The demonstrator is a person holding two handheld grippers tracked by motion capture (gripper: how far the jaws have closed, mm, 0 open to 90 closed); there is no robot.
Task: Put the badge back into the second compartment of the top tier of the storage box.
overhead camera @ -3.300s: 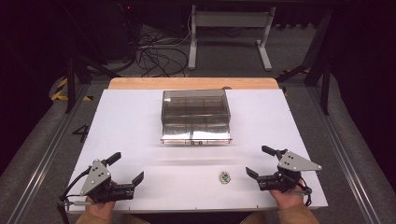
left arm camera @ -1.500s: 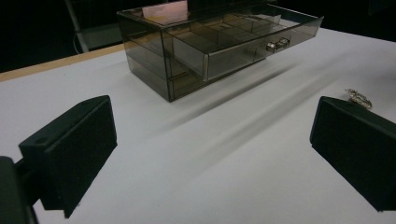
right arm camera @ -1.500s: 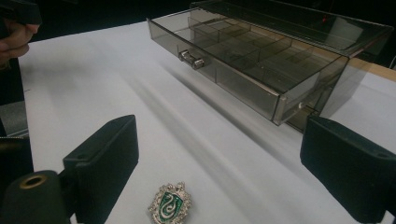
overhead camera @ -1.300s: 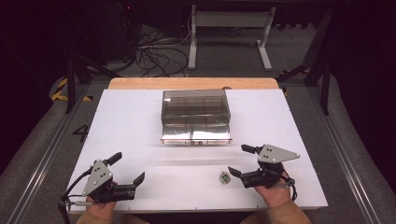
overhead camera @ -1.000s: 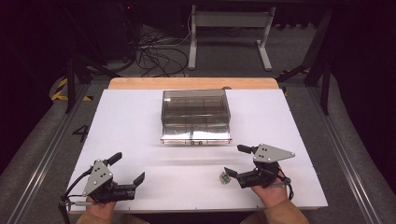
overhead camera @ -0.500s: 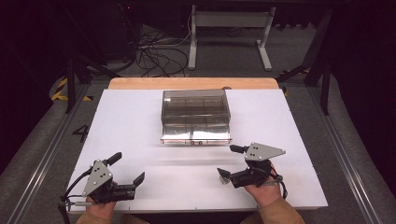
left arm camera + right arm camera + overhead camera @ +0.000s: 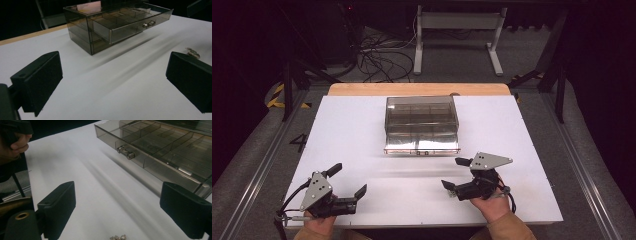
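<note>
White table [image 7: 362, 130]; smoky drawer box [image 7: 421, 123]

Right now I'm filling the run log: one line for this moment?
left gripper: open, idle | right gripper: open, over small metal trinket | smoky clear drawer box: drawer ajar | white table

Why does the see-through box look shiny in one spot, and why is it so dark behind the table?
Left gripper view: the smoky clear drawer box reflects a pinkish glare on its top. High view: light falls on the white table while the floor and cables beyond stay dim. Right gripper view: the near fingers look soft.
</note>
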